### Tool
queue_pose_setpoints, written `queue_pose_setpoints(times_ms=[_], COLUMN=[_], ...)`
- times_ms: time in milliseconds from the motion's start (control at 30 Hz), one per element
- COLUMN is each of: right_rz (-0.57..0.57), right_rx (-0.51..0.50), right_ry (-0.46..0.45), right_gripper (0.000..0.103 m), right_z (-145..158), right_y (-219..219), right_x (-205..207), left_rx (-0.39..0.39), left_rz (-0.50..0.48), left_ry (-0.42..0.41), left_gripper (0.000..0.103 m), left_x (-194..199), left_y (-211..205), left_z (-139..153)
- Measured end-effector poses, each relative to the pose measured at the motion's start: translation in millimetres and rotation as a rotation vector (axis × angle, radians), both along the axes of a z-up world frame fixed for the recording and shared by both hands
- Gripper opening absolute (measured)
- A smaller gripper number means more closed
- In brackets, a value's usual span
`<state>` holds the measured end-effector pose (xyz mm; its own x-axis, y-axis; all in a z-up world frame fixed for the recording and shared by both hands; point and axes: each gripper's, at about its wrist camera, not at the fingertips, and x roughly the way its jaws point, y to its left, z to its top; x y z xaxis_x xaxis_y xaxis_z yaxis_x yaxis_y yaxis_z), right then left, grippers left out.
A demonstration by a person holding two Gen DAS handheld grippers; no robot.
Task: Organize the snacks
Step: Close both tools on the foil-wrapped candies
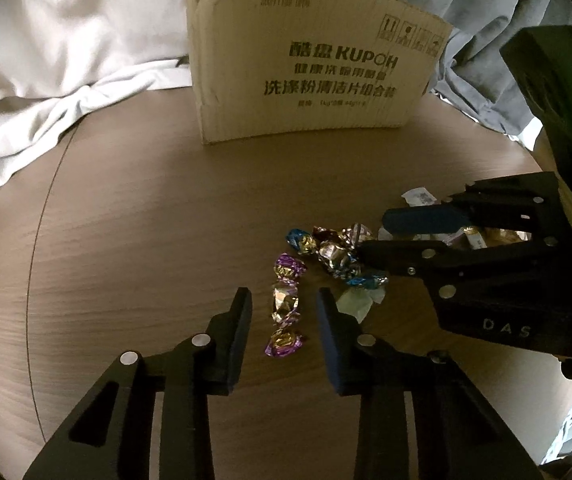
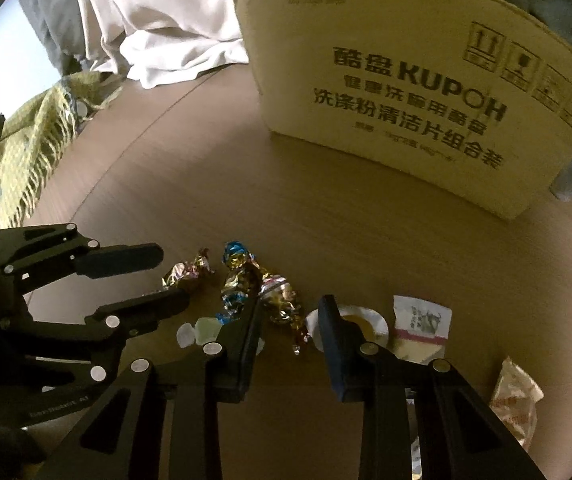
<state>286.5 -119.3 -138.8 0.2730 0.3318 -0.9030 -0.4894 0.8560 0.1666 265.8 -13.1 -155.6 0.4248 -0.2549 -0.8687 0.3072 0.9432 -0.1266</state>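
Two handheld grippers close in on a heap of wrapped sweets on a round brown wooden table.

The left gripper hangs with jaws wide and empty, straddling a gold-and-purple foil-wrapped candy that lies untouched on the wood; the right gripper, likewise wide and holding nothing, hovers over a pink-and-gold foil candy at the edge of the cluster of foil-wrapped candies. A printed brown cardboard box, seemingly the destination, stands well behind. Sorting appears to be at the picking stage: next, each gripper would need to lower and close on a single sweet without dragging its neighbours.
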Motion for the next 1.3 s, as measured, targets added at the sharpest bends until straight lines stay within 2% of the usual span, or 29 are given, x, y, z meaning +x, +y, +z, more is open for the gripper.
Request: queue_pose_setpoints(times_ms=[233,300,367,567,933,1300], right_rz=[0.039,0.044,0.044,0.037,-0.047,-0.164], right_rx=[-0.015,-0.013,-0.009,0.017,0.054,0.119], right_ry=[0.002,0.002,0.003,0.012,-0.072,-0.214], right_gripper=[0.031,0.031,0.023,0.021,0.02,0.02], right_z=[-2.7,-3.3,-4.6,-7.2,13.2,65.8], right_y=[9.4,11.7,12.4,14.3,-1.3,-26.3], right_x=[4.3,4.7,4.9,5.9,-8.1,-25.4], left_rx=[-0.026,-0.037,-0.041,-0.045,-0.043,-0.089], left_rz=[0.012,0.019,0.022,0.027,0.06,0.075], left_ry=[0.031,0.038,0.039,0.033,-0.08,-0.245], left_gripper=[0.019,0.018,0.018,0.017,0.017,0.017], left_x=[3.2,3.8,4.0,3.4,-6.7,-20.7], left_y=[1.4,2.5,3.3,3.5,6.2,5.6], left_z=[-7.0,-8.6,-9.0,-8.8,21.6,77.9])
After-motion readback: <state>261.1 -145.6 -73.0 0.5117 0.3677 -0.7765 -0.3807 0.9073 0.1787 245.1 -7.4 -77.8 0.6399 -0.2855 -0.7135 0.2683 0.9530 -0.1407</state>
